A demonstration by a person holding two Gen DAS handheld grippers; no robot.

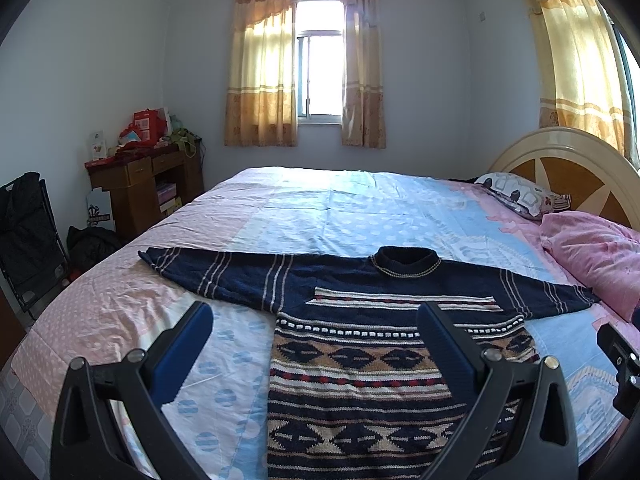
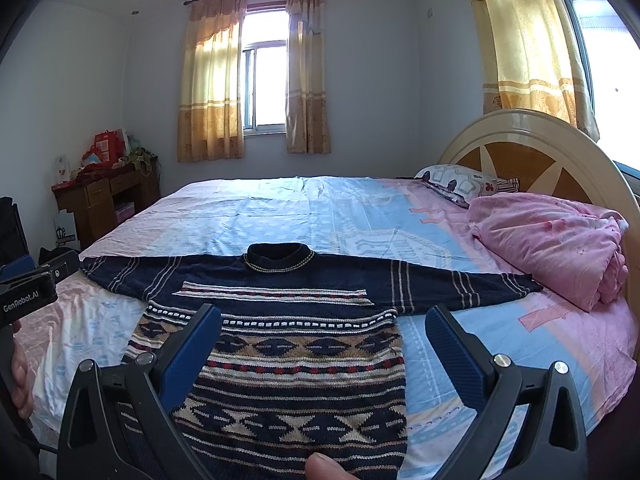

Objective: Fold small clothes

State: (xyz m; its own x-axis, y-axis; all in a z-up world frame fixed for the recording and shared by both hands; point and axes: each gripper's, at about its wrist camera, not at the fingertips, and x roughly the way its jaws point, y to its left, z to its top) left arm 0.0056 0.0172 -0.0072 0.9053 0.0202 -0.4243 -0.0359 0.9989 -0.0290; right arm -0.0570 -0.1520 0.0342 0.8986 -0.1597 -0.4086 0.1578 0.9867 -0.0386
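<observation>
A small navy knit sweater (image 1: pixel 360 364) with tan, white and red patterned bands lies flat on the bed, collar away from me, both sleeves spread out sideways. It also shows in the right wrist view (image 2: pixel 304 356). My left gripper (image 1: pixel 316 316) is open and empty, hovering above the sweater's lower left part. My right gripper (image 2: pixel 324 320) is open and empty above the sweater's lower right part. The left gripper's body (image 2: pixel 32 288) shows at the left edge of the right wrist view.
The bed (image 1: pixel 320 208) has a pink and blue dotted sheet. A pink folded quilt (image 2: pixel 552 240) and a patterned pillow (image 2: pixel 460 184) lie by the headboard (image 2: pixel 520 148) on the right. A wooden desk (image 1: pixel 144 184) with clutter stands at the far left wall.
</observation>
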